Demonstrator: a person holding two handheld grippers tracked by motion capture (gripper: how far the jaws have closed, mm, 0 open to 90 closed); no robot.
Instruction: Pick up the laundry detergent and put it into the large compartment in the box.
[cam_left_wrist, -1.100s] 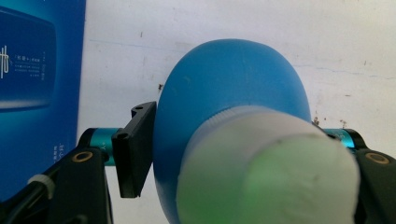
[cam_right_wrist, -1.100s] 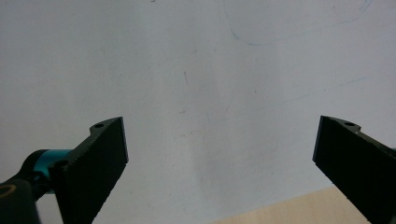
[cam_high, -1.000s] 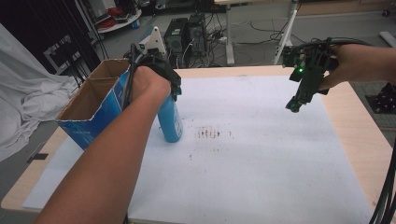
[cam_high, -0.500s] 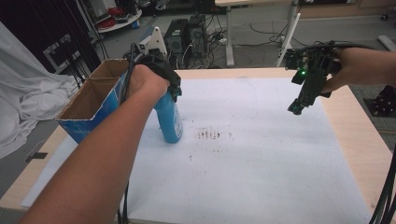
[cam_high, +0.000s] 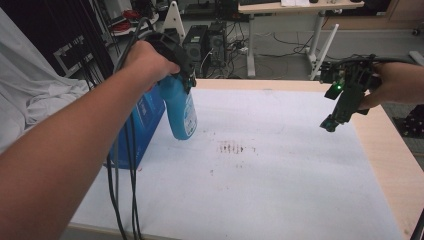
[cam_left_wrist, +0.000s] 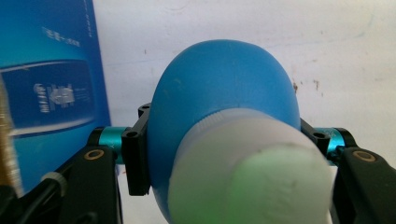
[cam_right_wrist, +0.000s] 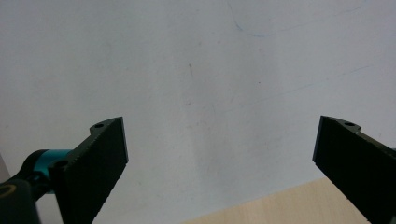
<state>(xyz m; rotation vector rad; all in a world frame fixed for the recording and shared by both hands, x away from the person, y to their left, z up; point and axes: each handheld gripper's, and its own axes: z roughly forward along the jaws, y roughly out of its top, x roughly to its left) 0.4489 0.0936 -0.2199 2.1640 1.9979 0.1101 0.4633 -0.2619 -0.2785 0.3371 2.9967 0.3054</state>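
Observation:
A blue bottle (cam_high: 181, 112) with a white cap (cam_left_wrist: 252, 186) hangs above the white sheet, its base off the surface. My left gripper (cam_high: 180, 75) is shut on its upper body, and in the left gripper view the black jaws press on both sides of the bottle (cam_left_wrist: 219, 93). My right gripper (cam_high: 330, 122) hovers over the table's right side, pointing down. In the right gripper view its jaws (cam_right_wrist: 219, 154) stand wide open with nothing between them.
A blue cardboard box (cam_high: 145, 120) stands just left of the bottle, partly hidden by the forearm. Brown stains (cam_high: 232, 147) mark the middle of the white sheet (cam_high: 280, 190). The bare wooden table edge (cam_high: 390, 150) runs along the right. Cables trail from the left gripper.
The left hand has lifted the blue bottle off the sheet and up. The right gripper has kept its place.

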